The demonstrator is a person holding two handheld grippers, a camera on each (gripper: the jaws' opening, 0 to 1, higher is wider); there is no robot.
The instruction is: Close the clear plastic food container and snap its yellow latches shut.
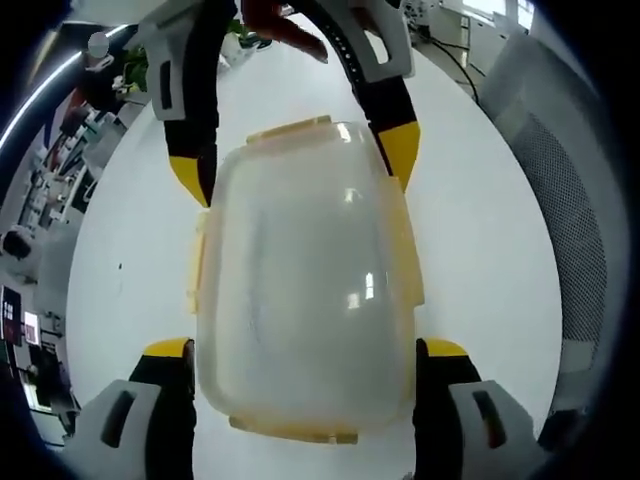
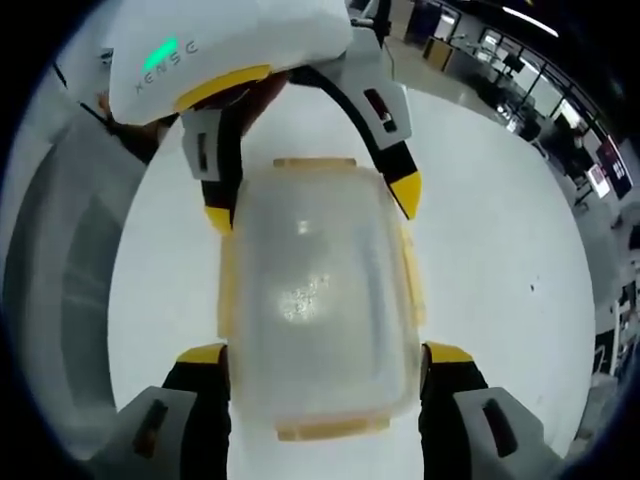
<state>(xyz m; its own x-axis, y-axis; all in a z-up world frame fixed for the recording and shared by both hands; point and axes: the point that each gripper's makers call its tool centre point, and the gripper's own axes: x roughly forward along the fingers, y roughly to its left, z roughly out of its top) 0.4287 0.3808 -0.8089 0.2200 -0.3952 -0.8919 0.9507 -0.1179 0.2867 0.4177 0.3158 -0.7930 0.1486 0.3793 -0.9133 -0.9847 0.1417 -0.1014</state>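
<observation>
The clear plastic container (image 1: 305, 290) lies on the white table with its lid on. Yellow latches show along its edges, one at the far end (image 1: 290, 128). My left gripper (image 1: 305, 350) straddles the near end, its yellow-tipped jaws touching both long sides. My right gripper (image 1: 295, 165) comes from the opposite end and clasps the far sides the same way. In the right gripper view the container (image 2: 315, 290) sits between my right gripper (image 2: 325, 353) below and my left gripper (image 2: 312, 203) above. Whether the side latches (image 2: 412, 280) are snapped down is unclear.
The round white table (image 1: 490, 230) spreads around the container. A grey mesh chair back (image 1: 570, 200) stands at the table's edge. A hand (image 1: 285, 25) holds the right gripper. Office desks and screens (image 2: 590, 160) lie beyond.
</observation>
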